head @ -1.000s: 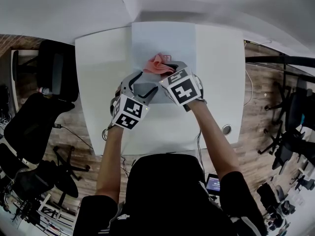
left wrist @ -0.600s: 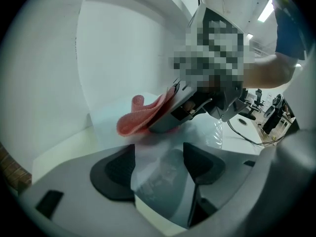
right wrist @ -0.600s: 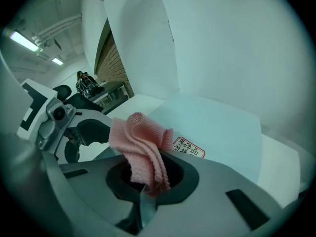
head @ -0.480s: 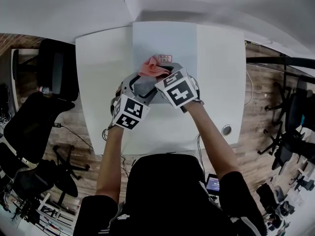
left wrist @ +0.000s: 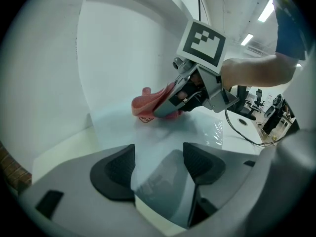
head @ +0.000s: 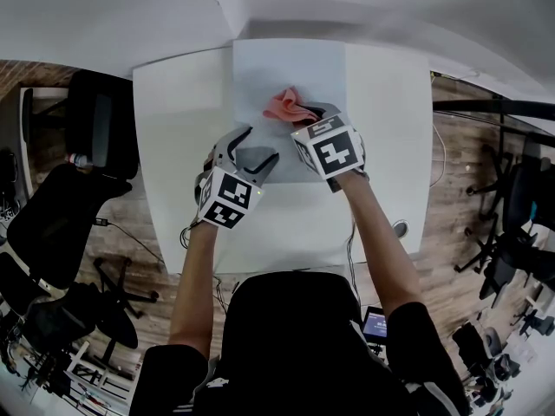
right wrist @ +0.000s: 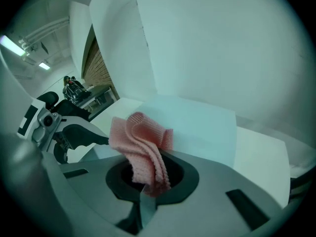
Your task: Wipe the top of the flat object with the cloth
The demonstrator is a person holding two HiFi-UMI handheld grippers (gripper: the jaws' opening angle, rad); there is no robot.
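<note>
Between the right gripper's (right wrist: 148, 184) clenched fingers, the pink cloth (right wrist: 142, 144) bunches forward to rub the flat sheet (head: 286, 68). The left gripper (left wrist: 158, 168), fingers spread, straddles the sheet's near corner, probably steadying it.

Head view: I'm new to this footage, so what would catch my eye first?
The pink cloth, bunched in the shut right gripper, stands out against the pale sheet at the far middle of the white table. Nearer the person, the left gripper sits open over the sheet's near part, jaws apart.
</note>
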